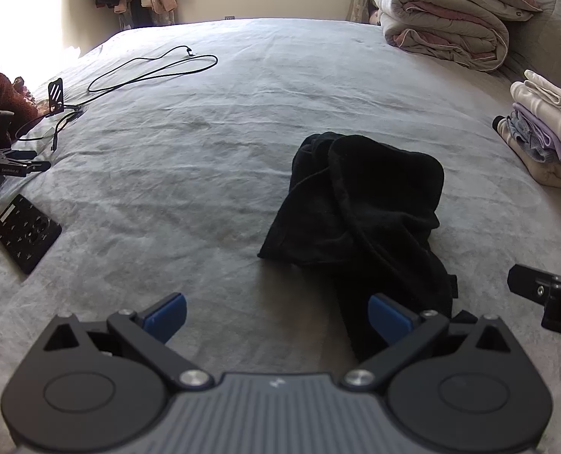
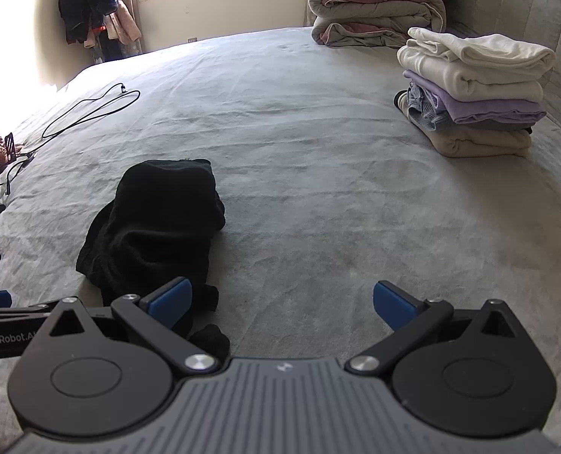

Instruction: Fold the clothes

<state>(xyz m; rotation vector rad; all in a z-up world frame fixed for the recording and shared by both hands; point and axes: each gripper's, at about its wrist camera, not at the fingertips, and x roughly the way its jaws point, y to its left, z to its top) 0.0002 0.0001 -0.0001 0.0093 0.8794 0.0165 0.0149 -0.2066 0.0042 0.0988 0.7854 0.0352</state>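
lying ahead of both spread claws (image 1: pixel 276 316) (image 2: pixel 282 302), black garment (image 1: pixel 359 204) (image 2: pixel 155 223)

Matt black fleecy cloth garment (image 1: pixel 359 208), wrinkled grey velvety bedsheet (image 1: pixel 212 159), matt black plastic gripper (image 2: pixel 280 302) with blue rubbery pads (image 2: pixel 170 300), shiny metal pivot pins (image 2: pixel 200 362)

Each claw (image 1: pixel 276 312) (image 2: pixel 282 302) is black — blue pads (image 1: pixel 167 312), silver screws, ribbed grey body.
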